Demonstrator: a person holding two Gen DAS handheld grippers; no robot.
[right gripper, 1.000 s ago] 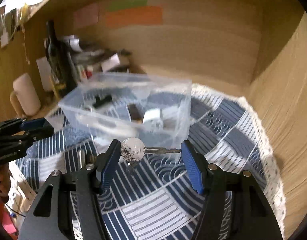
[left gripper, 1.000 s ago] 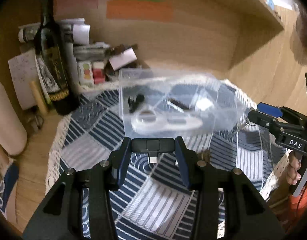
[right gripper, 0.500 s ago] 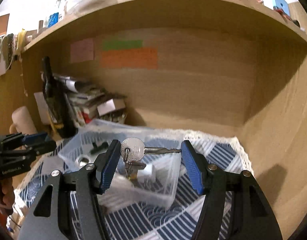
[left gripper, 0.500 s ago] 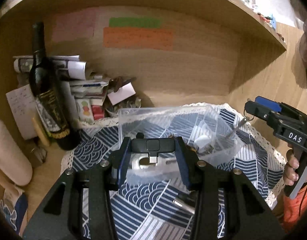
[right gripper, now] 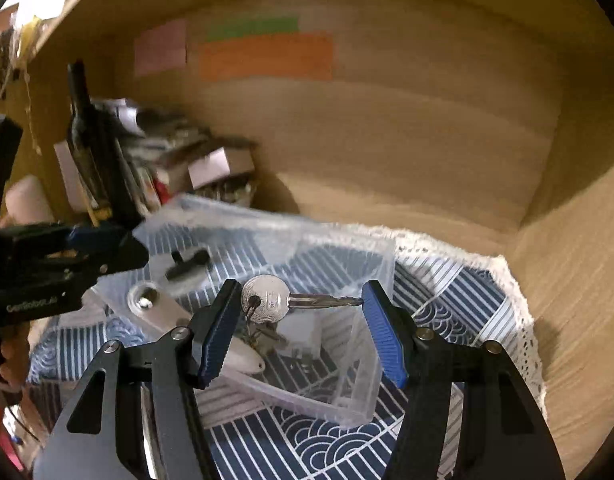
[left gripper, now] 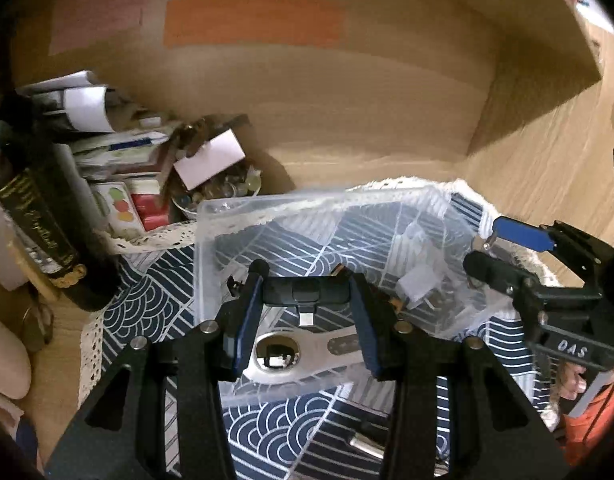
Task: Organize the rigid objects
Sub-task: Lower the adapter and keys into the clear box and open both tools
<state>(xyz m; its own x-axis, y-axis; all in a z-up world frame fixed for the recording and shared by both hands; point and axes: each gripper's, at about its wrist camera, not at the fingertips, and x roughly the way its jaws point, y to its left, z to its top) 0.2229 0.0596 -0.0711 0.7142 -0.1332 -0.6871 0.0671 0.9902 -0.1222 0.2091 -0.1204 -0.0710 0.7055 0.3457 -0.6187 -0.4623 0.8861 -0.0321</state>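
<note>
The left hand-held gripper [left gripper: 306,300] is clamped on a small black dongle [left gripper: 305,294] with its plug pointing down, held above the clear plastic box [left gripper: 267,216]. The right hand-held gripper [right gripper: 303,304] is clamped end to end on a silver key [right gripper: 283,302], also over the box. The box sits on a blue patterned cloth [right gripper: 447,292] on the desk [left gripper: 527,168] and holds a white bottle opener [left gripper: 299,354]. A dark wine bottle [left gripper: 35,208] stands at the desk's back left corner.

Blurred bottle [right gripper: 91,148] (label unreadable)
</note>
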